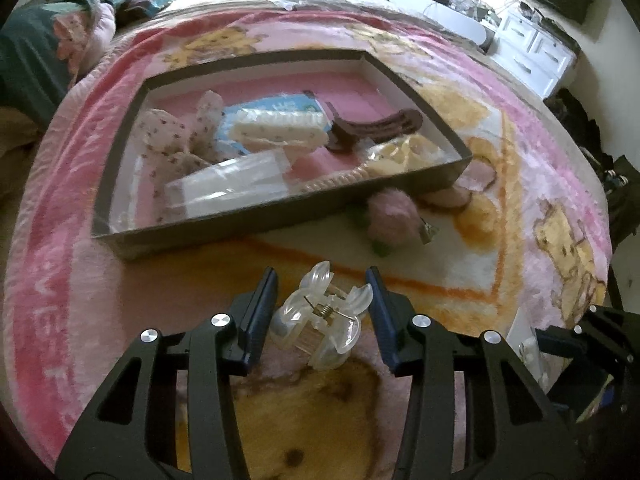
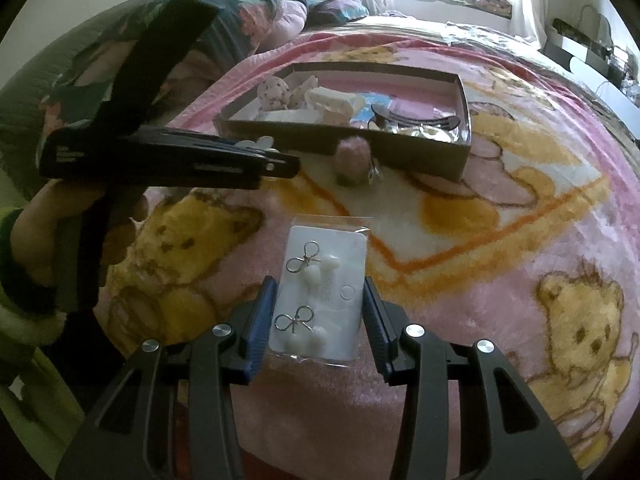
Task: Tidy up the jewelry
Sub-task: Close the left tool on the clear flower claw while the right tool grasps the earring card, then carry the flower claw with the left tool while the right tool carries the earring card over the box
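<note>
two grippers work over a bed covered by a pink bear-print blanket (image 1: 460, 264). in the left wrist view, the left gripper (image 1: 322, 322) sits at the bottom centre of the frame with a clear plastic hair claw (image 1: 320, 326) between its blue pads (image 1: 262, 316); the claw seems to touch both pads, so it looks gripped, though the clear plastic makes the contact hard to judge. in the right wrist view the same gripper shows side-on at the left of the frame, held in a hand (image 2: 116, 216) with a green sleeve (image 2: 16, 240) below it.

the right gripper (image 2: 320, 316), bottom centre of its own view, straddles a white earring card (image 2: 324, 300) in a clear sleeve, which carries two bow-shaped earrings with pale drops. the pads stand just beside the card's long edges; whether they pinch it or only flank it i cannot tell, as the card seems to lie flat on the blanket.

above centre in both views is a shallow dark-walled tray (image 1: 224, 224) with a pink floor. it holds a floral fabric piece (image 1: 176, 136), a cream comb-like clip (image 1: 280, 128), a brown hair clip (image 1: 372, 130), a blue packet (image 1: 276, 106) and a clear packet (image 1: 232, 188). just outside the tray's near wall lies a fluffy pink pom-pom clip (image 1: 390, 216), touching the blanket.
</note>
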